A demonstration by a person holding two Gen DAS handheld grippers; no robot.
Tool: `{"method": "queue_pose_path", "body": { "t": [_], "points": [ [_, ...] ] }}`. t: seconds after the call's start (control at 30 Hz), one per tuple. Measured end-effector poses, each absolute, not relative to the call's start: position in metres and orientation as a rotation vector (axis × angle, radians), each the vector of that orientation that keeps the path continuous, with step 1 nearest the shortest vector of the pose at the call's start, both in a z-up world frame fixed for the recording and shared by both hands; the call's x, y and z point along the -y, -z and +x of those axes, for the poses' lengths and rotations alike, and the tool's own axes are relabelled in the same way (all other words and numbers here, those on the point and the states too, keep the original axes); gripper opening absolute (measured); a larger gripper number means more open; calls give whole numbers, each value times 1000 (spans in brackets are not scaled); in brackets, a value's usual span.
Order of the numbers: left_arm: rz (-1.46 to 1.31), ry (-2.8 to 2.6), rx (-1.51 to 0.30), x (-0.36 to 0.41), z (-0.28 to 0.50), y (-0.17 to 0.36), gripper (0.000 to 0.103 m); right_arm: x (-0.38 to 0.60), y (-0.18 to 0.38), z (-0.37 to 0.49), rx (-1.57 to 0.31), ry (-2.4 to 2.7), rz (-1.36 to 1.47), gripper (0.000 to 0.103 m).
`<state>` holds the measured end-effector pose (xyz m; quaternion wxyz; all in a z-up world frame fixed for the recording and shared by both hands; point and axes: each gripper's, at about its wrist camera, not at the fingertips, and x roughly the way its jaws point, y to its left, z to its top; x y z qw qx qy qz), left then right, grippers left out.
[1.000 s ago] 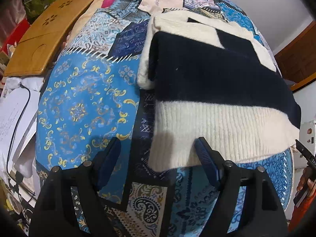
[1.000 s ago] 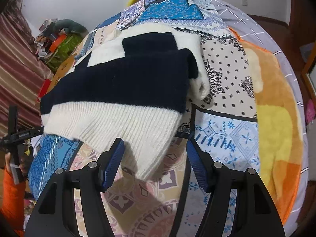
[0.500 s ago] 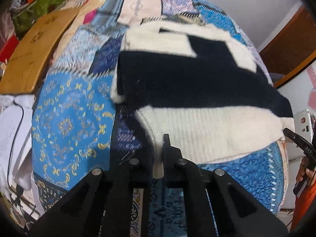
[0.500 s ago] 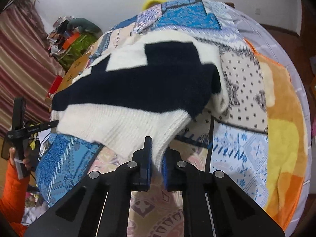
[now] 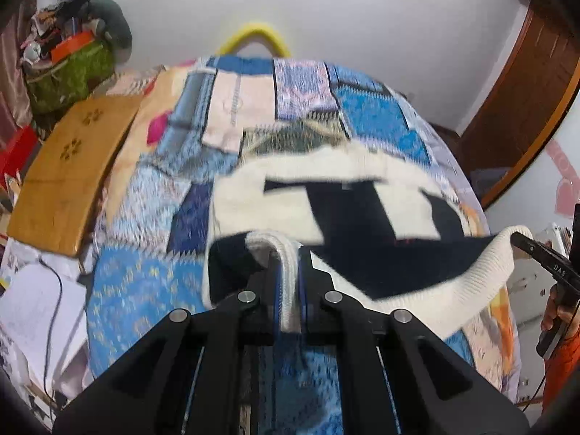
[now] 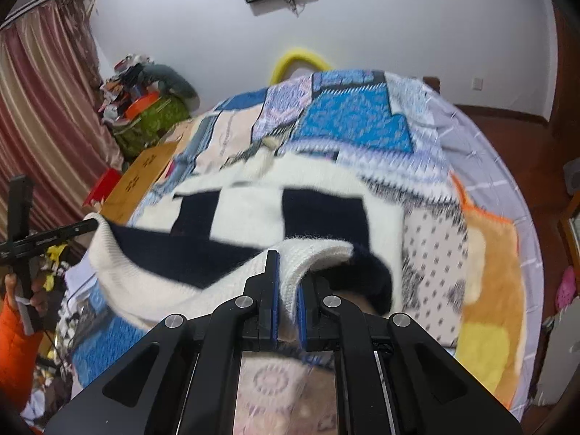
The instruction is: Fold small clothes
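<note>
You are pinching the ribbed hem of the cream-and-navy knitted sweater (image 5: 362, 217) in both claws, left claw (image 5: 289, 290) and right claw (image 6: 287, 290), raising it off the patchwork bed quilt (image 5: 145, 290) to fold toward twelve o'clock.

The right gripper (image 6: 286, 290), black with blue pads, is clamped on the ribbed cream hem of a cream and navy knitted sweater (image 6: 253, 214), lifting that corner off a round bed under a blue patchwork quilt (image 6: 355, 119). At the far left the left gripper (image 6: 78, 227) pinches the hem's other corner, held by a hand (image 6: 32, 290) in an orange sleeve (image 6: 14, 344). A wooden board (image 6: 145, 170) lies beside striped curtains (image 6: 40, 116).
</note>
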<state>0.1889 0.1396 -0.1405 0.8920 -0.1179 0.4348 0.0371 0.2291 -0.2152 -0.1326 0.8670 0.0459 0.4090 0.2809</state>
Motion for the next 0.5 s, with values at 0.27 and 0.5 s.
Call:
{"method": "queue_pose_path", "body": {
  "t": [0.27, 0.5],
  "points": [
    [-273, -153, -885, -165, 243, 133, 7, 221, 123, 280, -817, -513, 130, 7],
    [-273, -194, -941, -181, 289, 163, 7, 218, 147, 323, -874, -488, 159, 7]
  ]
}}
